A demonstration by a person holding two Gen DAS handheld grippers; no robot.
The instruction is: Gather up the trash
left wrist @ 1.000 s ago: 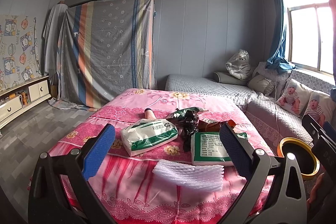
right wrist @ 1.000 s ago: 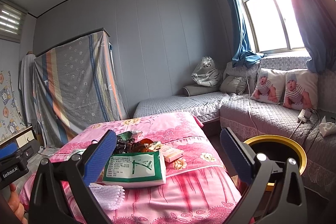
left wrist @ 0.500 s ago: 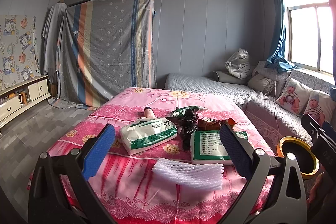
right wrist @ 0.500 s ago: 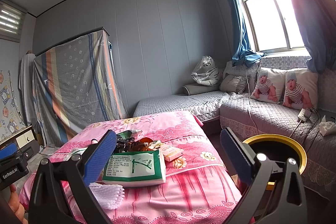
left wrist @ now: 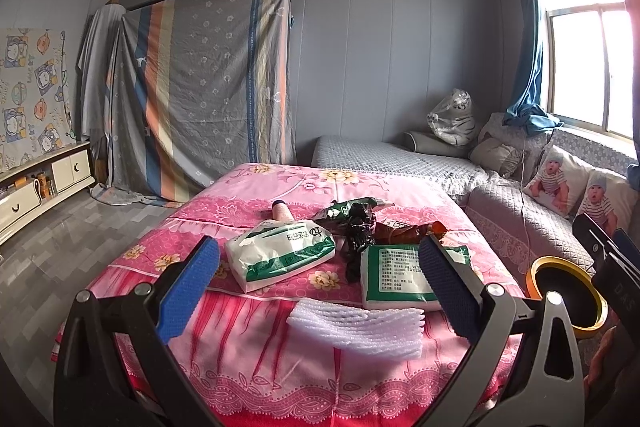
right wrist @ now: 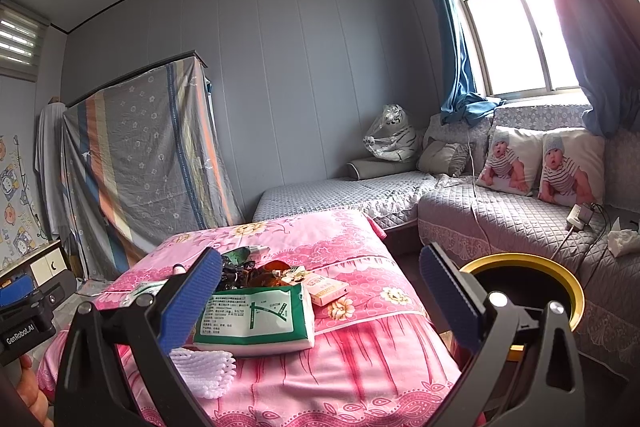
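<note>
Across the centre of the left wrist view, a tabletop draped in a pink floral cloth (left wrist: 248, 347) is carrying the litter. Lying at the lower centre of the frame, nearest the camera, is a white foam net sleeve (left wrist: 356, 327). Sitting above it to the left is a white and green soft tissue pack (left wrist: 280, 251), and to the right a flat white packet with a green printed label (left wrist: 394, 277), partly hidden behind the right finger. Between these two, a crumpled black wrapper (left wrist: 358, 239) is standing in a small heap, with a dark green foil wrapper (left wrist: 340, 211) behind it and a brown-orange wrapper (left wrist: 400, 233) to its right. At the right edge, a black bin with a yellow rim (left wrist: 560, 263) is standing beside the tabletop, well apart from the litter.

The left gripper (left wrist: 318, 285) is hovering in front of the tabletop, jaws released and spread wide, grasping nothing. The right gripper (right wrist: 320, 299) is likewise spread wide and empty; in its view the green-labelled packet (right wrist: 260, 319) is lying at lower centre, the foam sleeve (right wrist: 204, 367) below-left of it, a small pink and white carton (right wrist: 326, 289) just right of the packet, and the yellow-rimmed bin (right wrist: 520, 259) at lower right.
</note>
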